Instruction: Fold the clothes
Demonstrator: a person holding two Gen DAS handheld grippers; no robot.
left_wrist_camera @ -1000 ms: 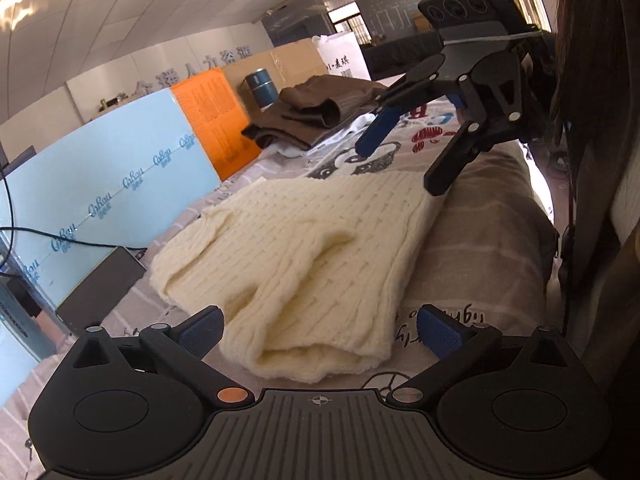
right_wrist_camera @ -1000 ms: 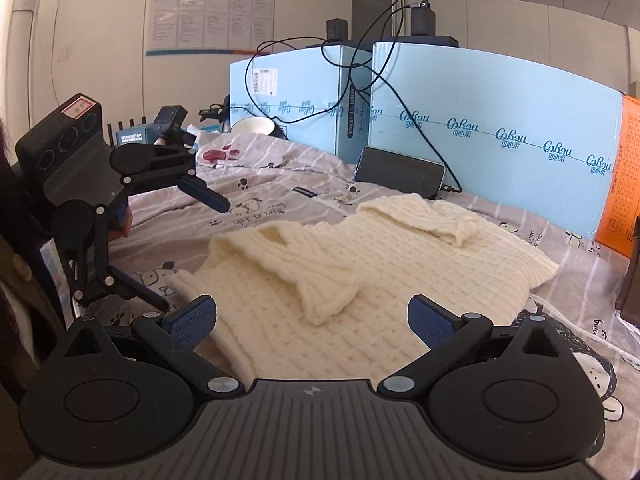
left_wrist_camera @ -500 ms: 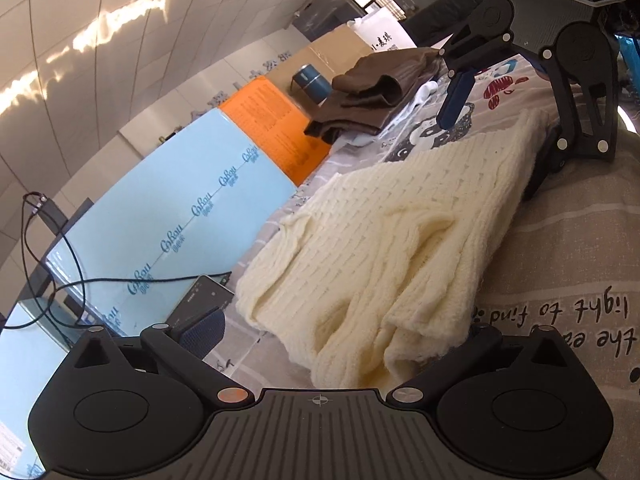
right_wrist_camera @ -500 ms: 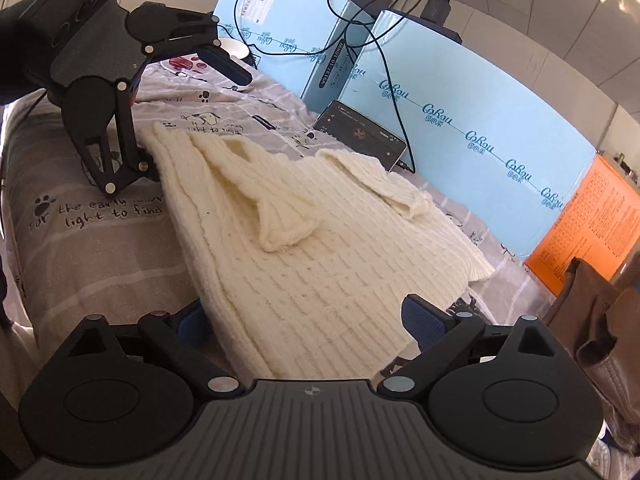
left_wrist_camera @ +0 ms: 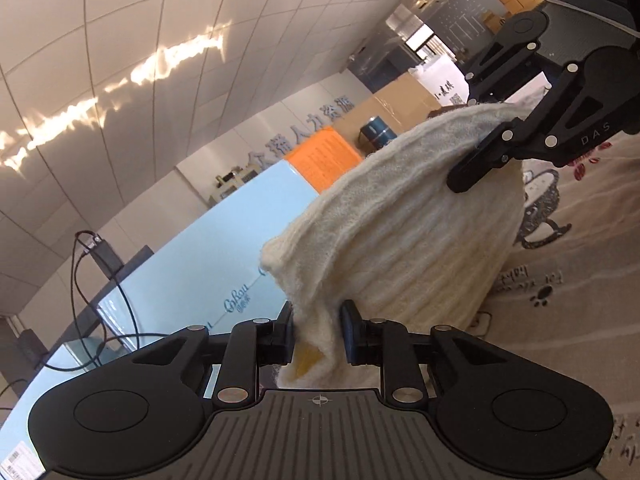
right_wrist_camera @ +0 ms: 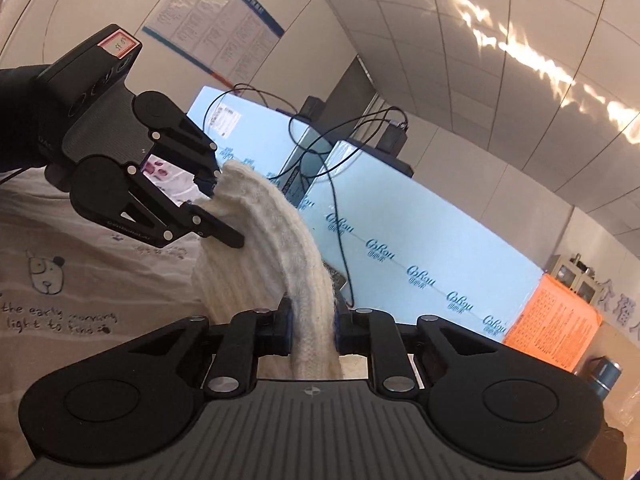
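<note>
Printed bedsheet (left_wrist_camera: 580, 264), blue panels (right_wrist_camera: 400, 232) behind, lifted cream sweater (left_wrist_camera: 400, 240)

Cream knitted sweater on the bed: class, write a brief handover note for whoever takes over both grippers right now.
Left gripper: shut on one part of the cream knitted sweater.
Right gripper: shut on another part of its edge.
The sweater's held edge is raised between the two grippers above the grey printed bedsheet; whether the rest rests on it is not visible.
Done: both grasps made, edge raised.
Left: probably carry the edge over, lay it flat, release, finish the folds.
</note>
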